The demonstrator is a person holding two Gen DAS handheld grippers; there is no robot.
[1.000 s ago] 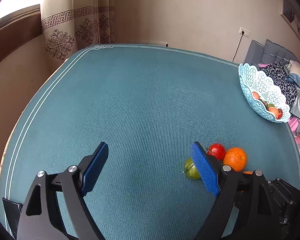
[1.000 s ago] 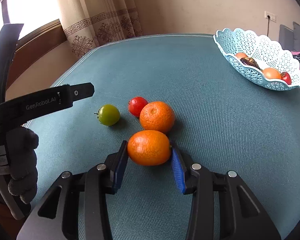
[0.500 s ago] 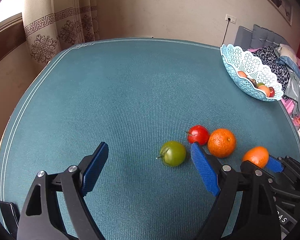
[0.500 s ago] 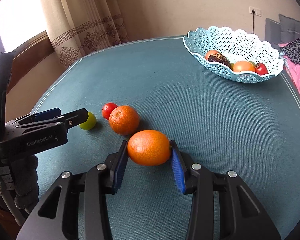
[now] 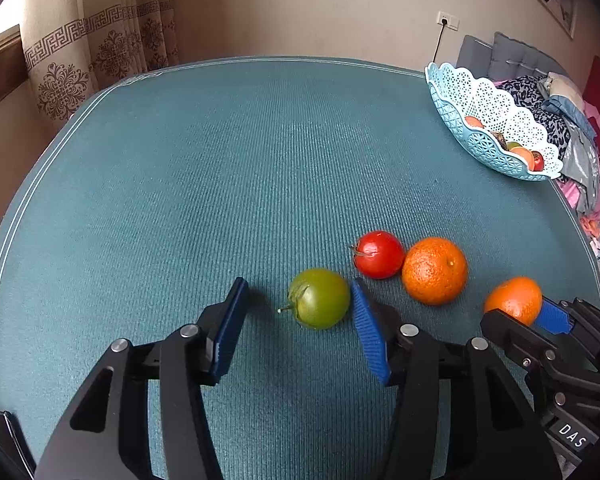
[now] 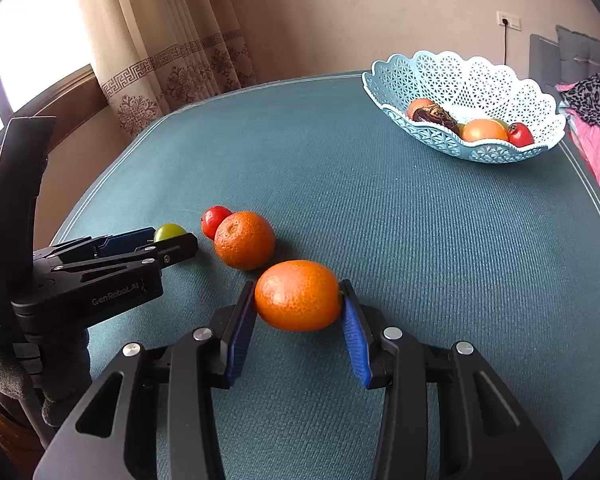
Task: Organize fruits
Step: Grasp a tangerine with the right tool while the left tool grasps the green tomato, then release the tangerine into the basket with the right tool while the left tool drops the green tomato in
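Your left gripper (image 5: pixel 298 306) has a green tomato (image 5: pixel 320 298) between its blue pads, stem end pointing toward the left pad. The jaws have just been closing on it. The right pad sits at the fruit's side; a clear gap remains at the left pad, so it is not yet clamped. The fruit is roughly round, with no marked long axis.

Your right gripper (image 6: pixel 298 312) is closed on an orange (image 6: pixel 298 295), both pads pressing its sides. The orange is slightly oval, with its long axis running across from pad to pad.

On the teal tablecloth (image 5: pixel 220 160), a red tomato (image 5: pixel 379 254) and a second orange (image 5: pixel 435 271) lie touching each other, just beyond the green tomato and to its right in the left wrist view. From the right wrist view, this pair lies between the two grippers.

The light-blue lattice basket (image 6: pixel 480 76) stands at the far right corner of the table, well apart from both grippers. It holds an orange fruit, a dark shrivelled item, another orange-coloured fruit, a small red tomato, and a greenish piece mostly hidden.
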